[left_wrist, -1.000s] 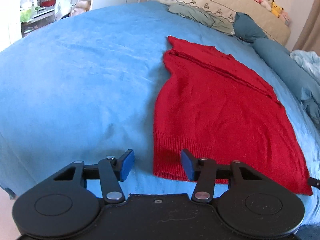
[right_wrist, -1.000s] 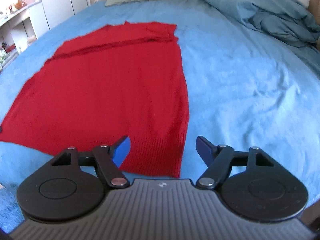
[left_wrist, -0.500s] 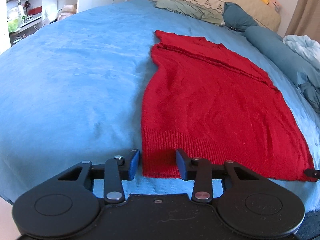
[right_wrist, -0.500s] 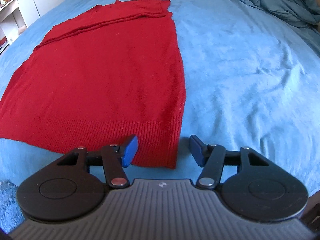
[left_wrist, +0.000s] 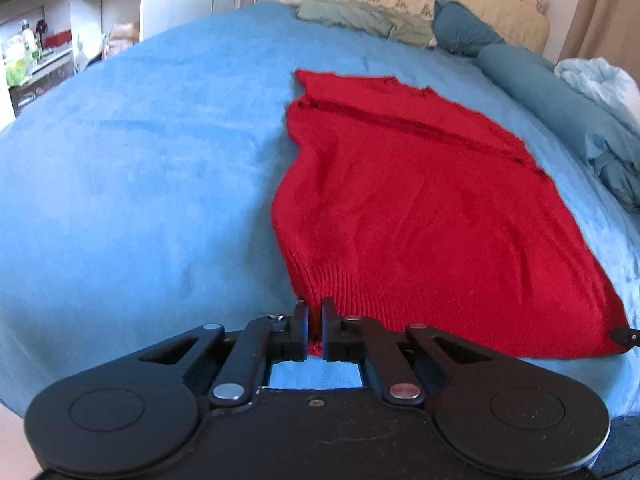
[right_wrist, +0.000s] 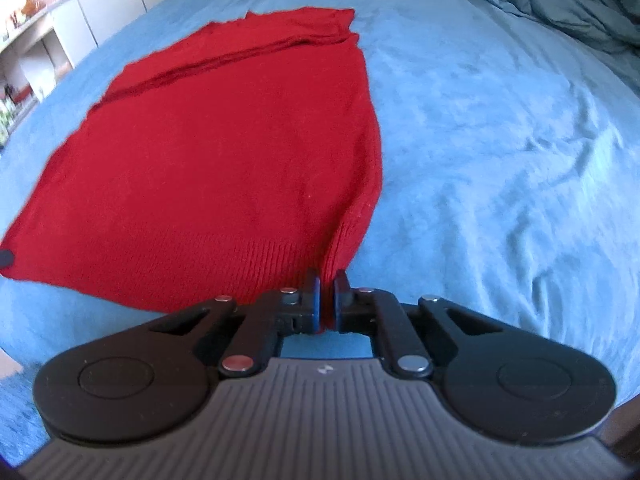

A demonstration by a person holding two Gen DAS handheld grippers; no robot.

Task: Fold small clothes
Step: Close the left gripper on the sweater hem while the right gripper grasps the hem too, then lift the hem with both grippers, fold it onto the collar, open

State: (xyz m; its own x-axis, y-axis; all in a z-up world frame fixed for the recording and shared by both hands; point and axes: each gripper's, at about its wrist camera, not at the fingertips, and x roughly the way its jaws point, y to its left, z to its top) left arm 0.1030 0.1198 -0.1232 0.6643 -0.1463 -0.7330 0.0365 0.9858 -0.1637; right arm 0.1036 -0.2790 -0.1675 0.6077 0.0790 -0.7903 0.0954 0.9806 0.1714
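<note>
As both corners were pinched, left gripper (left_wrist: pixel 315 314) and right gripper (right_wrist: pixel 327 286) gripped red sweater (left_wrist: pixel 420 200) hem; lifting evenly advised.

The sweater (left_wrist: pixel 424 208) is a red knit, kinda fuzzy, with a ribbed band along the hem. The bedspread (right_wrist: pixel 500 152) looks like soft matt plush. Both the left gripper (left_wrist: pixel 315 314) and right gripper (right_wrist: pixel 327 286) are matt black plastic with shiny metal pins.
</note>
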